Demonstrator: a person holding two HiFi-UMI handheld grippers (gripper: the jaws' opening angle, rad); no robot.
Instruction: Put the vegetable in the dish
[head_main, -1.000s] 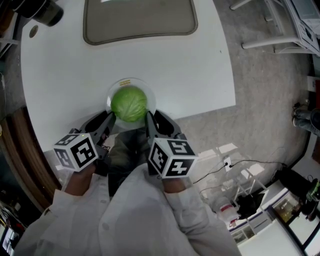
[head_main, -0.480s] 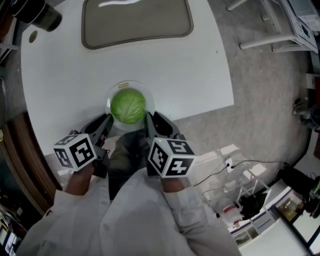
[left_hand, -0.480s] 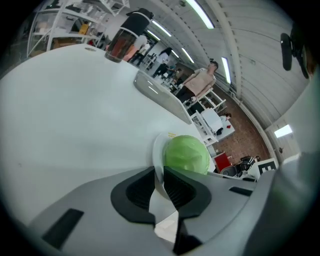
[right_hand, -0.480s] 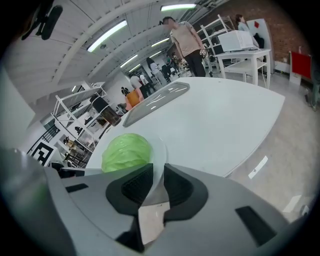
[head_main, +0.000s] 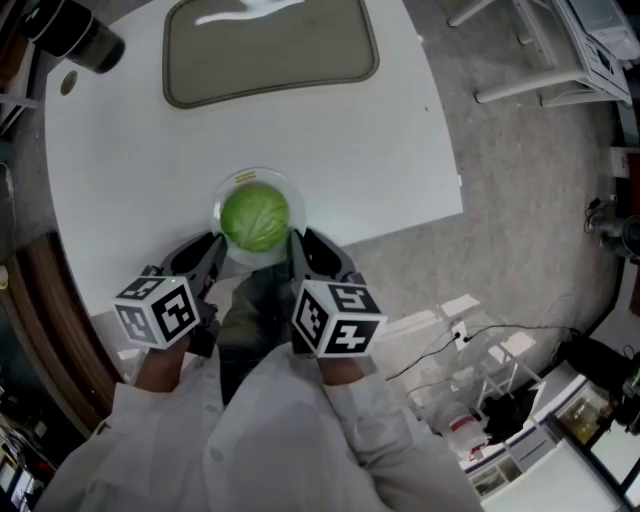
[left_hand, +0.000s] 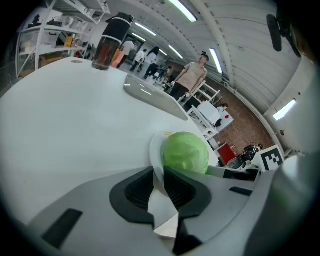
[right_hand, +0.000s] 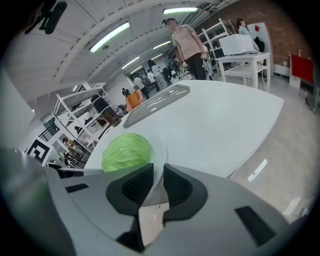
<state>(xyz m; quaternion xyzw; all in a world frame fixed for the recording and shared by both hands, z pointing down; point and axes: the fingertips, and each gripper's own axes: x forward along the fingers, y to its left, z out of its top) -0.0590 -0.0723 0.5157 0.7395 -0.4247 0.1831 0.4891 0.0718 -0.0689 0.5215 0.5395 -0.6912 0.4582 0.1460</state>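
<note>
A round green cabbage (head_main: 255, 218) sits in a clear shallow dish (head_main: 226, 196) near the front edge of the white table (head_main: 380, 160). My left gripper (head_main: 213, 252) is at the dish's near left rim, and the left gripper view shows that rim (left_hand: 155, 150) pinched between its dark pads (left_hand: 137, 192), with the cabbage (left_hand: 185, 152) just beyond. My right gripper (head_main: 297, 246) is at the near right rim. Its jaws have just been closing, and the clear rim (right_hand: 161, 150) now runs between its pads (right_hand: 176, 186), beside the cabbage (right_hand: 126, 151).
A grey tray (head_main: 270, 45) lies at the far side of the table, with a dark bottle (head_main: 75, 35) at the far left corner. The table edge (head_main: 400, 222) drops to a speckled floor with cables and boxes (head_main: 480, 390) at the right. People (left_hand: 192, 75) stand in the background.
The right gripper's fingers have drawn a little closer together around the dish rim. The cabbage, the dish and both hands stay where they were.
</note>
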